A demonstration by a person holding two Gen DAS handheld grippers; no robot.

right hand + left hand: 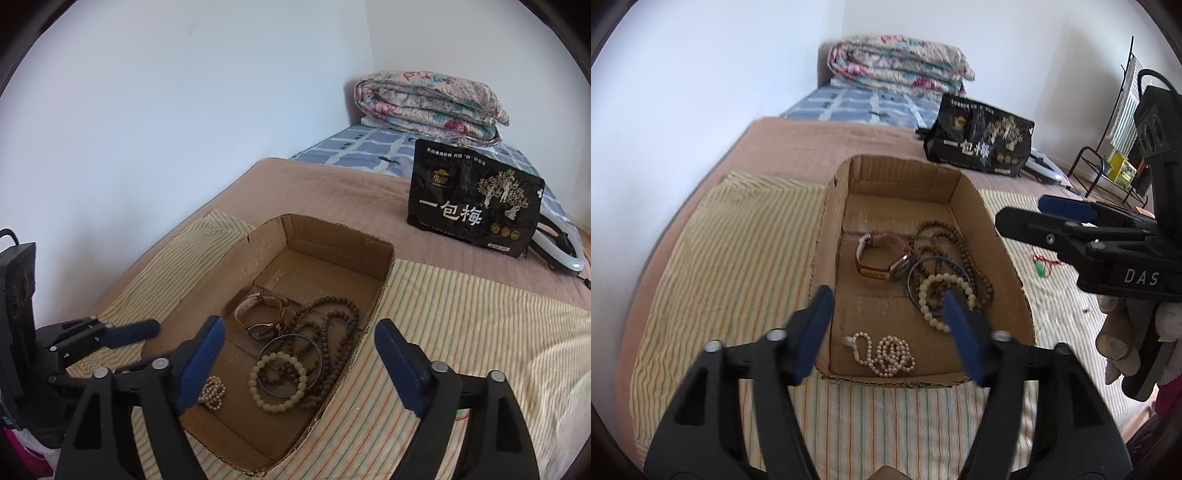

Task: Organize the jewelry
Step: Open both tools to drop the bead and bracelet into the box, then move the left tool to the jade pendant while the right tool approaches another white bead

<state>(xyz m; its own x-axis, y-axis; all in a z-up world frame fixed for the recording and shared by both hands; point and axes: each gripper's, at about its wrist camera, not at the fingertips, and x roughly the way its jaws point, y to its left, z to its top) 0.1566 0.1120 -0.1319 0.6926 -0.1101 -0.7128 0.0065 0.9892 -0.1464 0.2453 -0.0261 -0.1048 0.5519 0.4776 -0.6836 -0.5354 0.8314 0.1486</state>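
A shallow cardboard box (908, 177) (332, 236) sits on a striped cloth. In it lie a brown-strap watch (882, 254) (264, 314), a long dark wooden bead necklace (975, 266) (340, 314), a cream bead bracelet (942, 295) (279, 382) inside a thin metal bangle (317, 354), and a small pearl strand (886, 354) (212, 393). My left gripper (886, 317) is open and empty above the box's near end. My right gripper (299, 350) is open and empty over the box's right edge; it shows in the left wrist view (1049, 218).
A red string with a green bead (1043, 264) lies on the striped cloth (738, 258) right of the box. A black snack bag (476, 210) stands behind on the brown blanket. A folded floral quilt (428, 103) lies at the far end. Wall on the left.
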